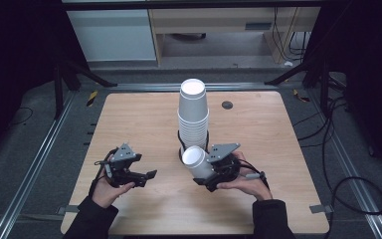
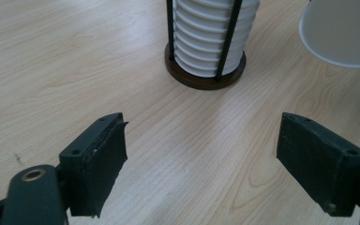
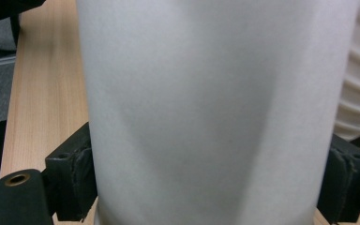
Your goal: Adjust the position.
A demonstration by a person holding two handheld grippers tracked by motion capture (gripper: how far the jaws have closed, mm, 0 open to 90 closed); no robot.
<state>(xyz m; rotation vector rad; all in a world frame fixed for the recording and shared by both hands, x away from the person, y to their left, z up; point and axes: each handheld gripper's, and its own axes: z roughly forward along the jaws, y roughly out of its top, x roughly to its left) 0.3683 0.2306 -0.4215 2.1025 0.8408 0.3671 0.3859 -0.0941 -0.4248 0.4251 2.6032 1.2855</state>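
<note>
Right tool [image 1: 206,169] clenched on a single white paper cup [image 1: 197,160], tilted, just beside the cup stack [image 1: 193,113] in its dark wire holder [image 2: 205,77] mid-counter [image 1: 129,119]. Left tool [image 1: 138,175] released, empty, low over the counter, probably waiting to assist.

The stack of cups [image 1: 193,115] is standing in its holder [image 2: 205,79] near the middle of the worktop [image 1: 129,124]. Just in front of the stack, touching or nearly so, I am holding a single cup [image 1: 197,160] tilted in my right gripper [image 1: 210,173], one finger on each side of it. My left gripper [image 1: 138,175] is hovering left of the stack and nearer me, its fingers [image 2: 98,161] spread apart.
</note>
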